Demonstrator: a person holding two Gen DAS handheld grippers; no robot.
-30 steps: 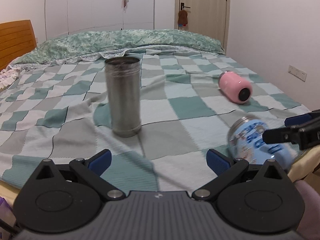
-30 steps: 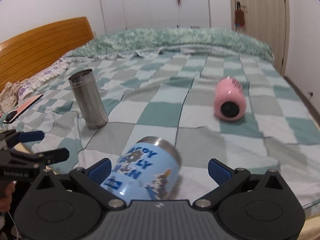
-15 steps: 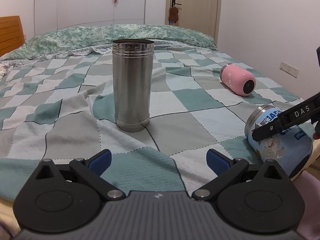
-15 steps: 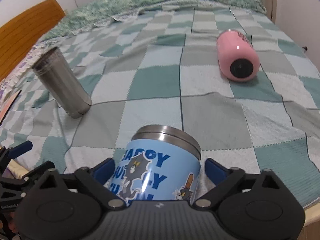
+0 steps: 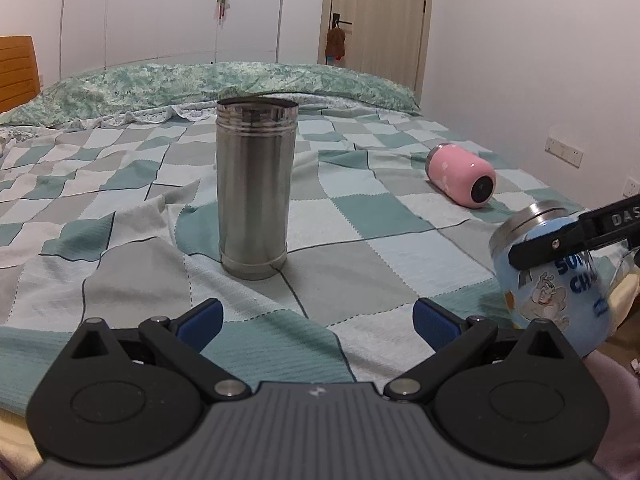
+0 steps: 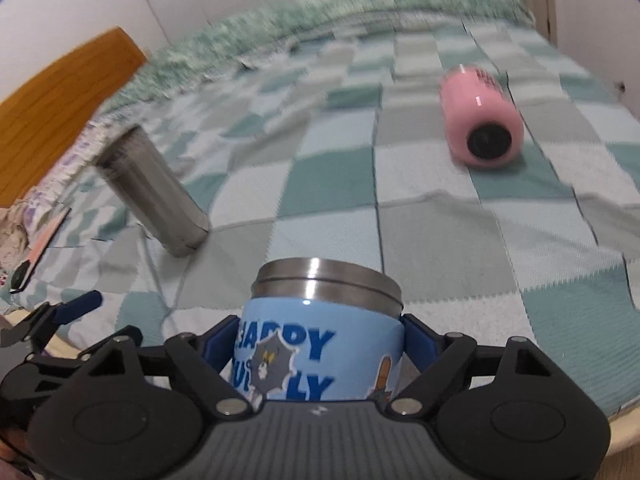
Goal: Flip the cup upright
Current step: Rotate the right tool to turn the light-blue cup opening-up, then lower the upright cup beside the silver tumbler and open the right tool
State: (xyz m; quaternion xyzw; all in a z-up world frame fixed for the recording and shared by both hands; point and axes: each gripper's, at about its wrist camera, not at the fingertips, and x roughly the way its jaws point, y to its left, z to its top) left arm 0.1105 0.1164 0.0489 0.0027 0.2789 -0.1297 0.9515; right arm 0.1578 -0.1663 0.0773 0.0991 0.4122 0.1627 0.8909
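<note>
Progress, left to right. Steel tumbler (image 5: 256, 190): stands upright on the bed, mouth up, nothing touching it; counts as done. Left tool (image 5: 316, 316): pads spread wide, holding nothing, low over the near edge of the bed, facing the steel tumbler.

Blue cartoon cup (image 6: 320, 344): pinched at its sides between the pads of the right tool (image 6: 320, 346), near the bed's front edge. In the left wrist view the blue cup sits tilted, steel rim pointing up and to the left, so it looks partway through its turn; I cannot tell whether its base touches the blanket. Left to do, by my judgement: finish the rotation, set it down, let go.

Pink cup (image 5: 462, 178): lies on its side further back to the right, dark end facing the cameras, well apart from both tools. Not yet done.

Surface: checked green, grey and white blanket (image 5: 360, 216), soft and creased, so a set-down cup could tip. Room: wooden headboard (image 6: 60, 100) at left, white wardrobe (image 5: 168, 12), wooden door (image 5: 380, 12), white wall with sockets at right.
</note>
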